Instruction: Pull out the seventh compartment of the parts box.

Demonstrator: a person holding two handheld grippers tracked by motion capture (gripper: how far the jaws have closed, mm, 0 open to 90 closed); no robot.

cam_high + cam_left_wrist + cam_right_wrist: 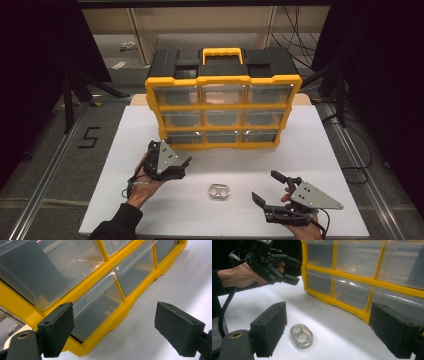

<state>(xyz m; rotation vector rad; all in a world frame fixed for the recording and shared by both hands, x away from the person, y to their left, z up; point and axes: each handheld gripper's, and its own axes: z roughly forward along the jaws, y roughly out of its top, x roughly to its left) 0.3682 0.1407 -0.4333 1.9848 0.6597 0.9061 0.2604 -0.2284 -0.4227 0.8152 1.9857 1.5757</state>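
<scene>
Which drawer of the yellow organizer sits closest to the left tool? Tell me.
The bottom-left drawer of the organizer: the left tool hovers open just in front of that corner, while the other eight drawers lie higher or farther right.

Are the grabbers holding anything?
No. The left gripper and right gripper are both open and empty; the small clear case lies untouched on the table.

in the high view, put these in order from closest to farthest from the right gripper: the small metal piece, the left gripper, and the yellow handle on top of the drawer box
1. Small metal piece, just left of the right gripper on the white table.
2. Left gripper, farther left, by the drawer box's lower corner.
3. Yellow handle, at the back on top.
</scene>
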